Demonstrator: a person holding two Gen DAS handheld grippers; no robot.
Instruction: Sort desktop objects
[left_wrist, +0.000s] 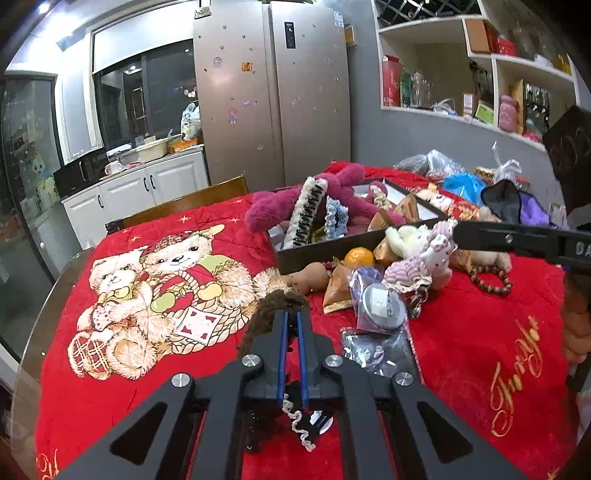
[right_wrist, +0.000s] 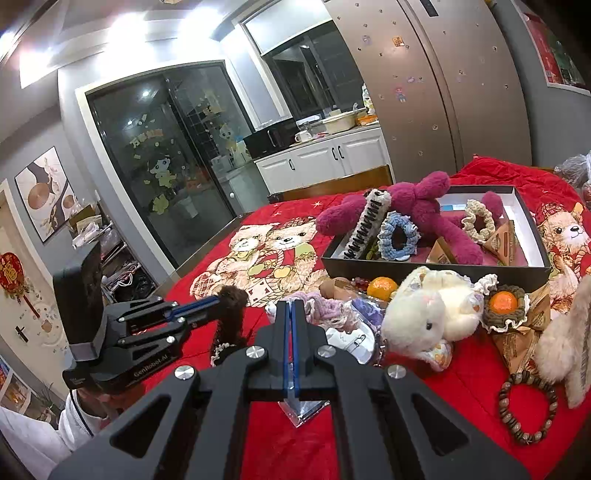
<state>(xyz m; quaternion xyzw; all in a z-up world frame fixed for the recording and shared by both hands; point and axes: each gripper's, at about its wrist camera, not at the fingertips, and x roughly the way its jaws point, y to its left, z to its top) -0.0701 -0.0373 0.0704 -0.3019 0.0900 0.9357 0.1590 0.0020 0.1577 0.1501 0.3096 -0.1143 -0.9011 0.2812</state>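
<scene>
My left gripper (left_wrist: 292, 314) clamped on a dark brown fuzzy hair scrunchie (left_wrist: 271, 314), my right gripper (right_wrist: 291, 308) jaws closed on a clear plastic packet (right_wrist: 301, 408), black tray (right_wrist: 436, 266) beyond on red blanket (right_wrist: 436, 439).

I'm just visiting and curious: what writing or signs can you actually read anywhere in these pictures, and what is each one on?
"GenRobot.AI": white letters on the side of the left gripper.
"DA": cut-off white letters on the right gripper.
Gold script on the red blanket: too ornate to read surely.
Yellow characters on the glass door: too blurred.
Printing on the brown paper packets: too small.
Fridge stickers and display: unreadable.
</scene>
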